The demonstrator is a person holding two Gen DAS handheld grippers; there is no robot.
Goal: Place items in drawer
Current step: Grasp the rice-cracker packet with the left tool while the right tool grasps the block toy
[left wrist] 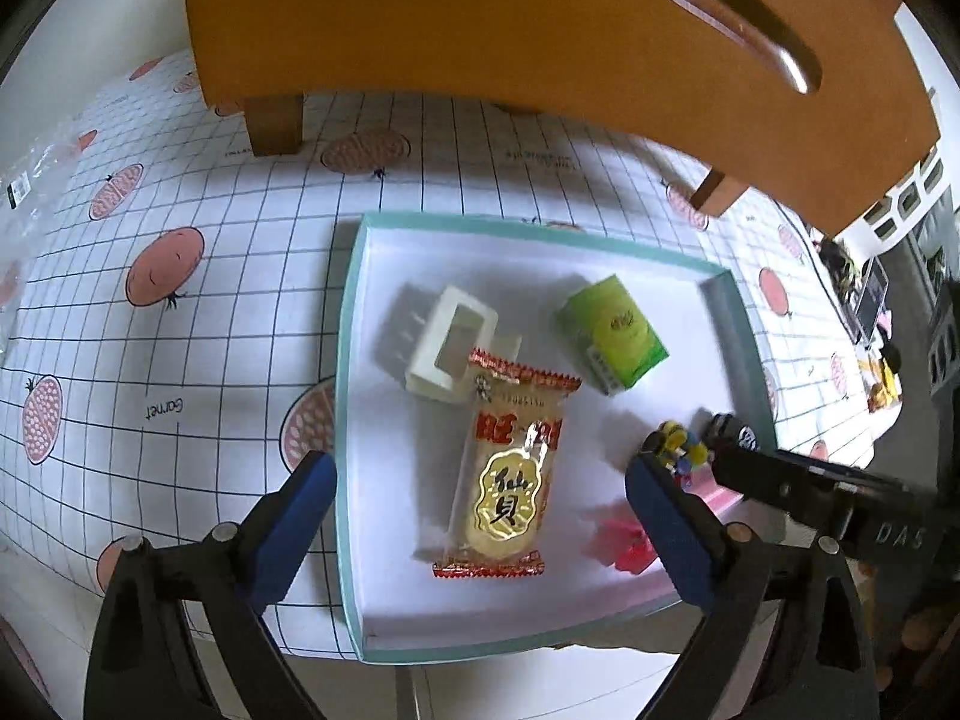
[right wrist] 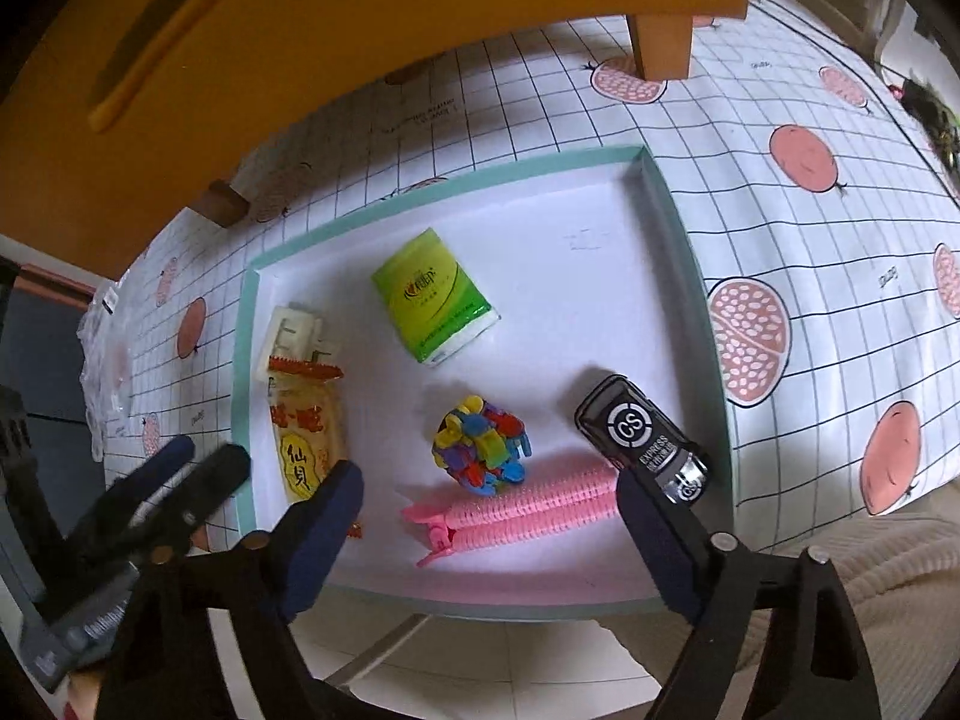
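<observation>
left gripper (left wrist: 480, 516) released over snack pack (left wrist: 510, 474) | right gripper (right wrist: 489, 525) released over pink clip (right wrist: 516, 510)

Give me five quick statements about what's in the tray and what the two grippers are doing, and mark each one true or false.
1. The green tissue pack lies inside the tray. True.
2. The right gripper is clamped on the pink hair clip. False: its jaws are open, nothing gripped.
3. The snack packet overlaps the white plastic frame. True.
4. The black toy car sits on the tablecloth outside the tray. False: it is in the tray, near its right wall.
5. The left gripper holds the snack packet. False: its jaws are open above it.
</observation>
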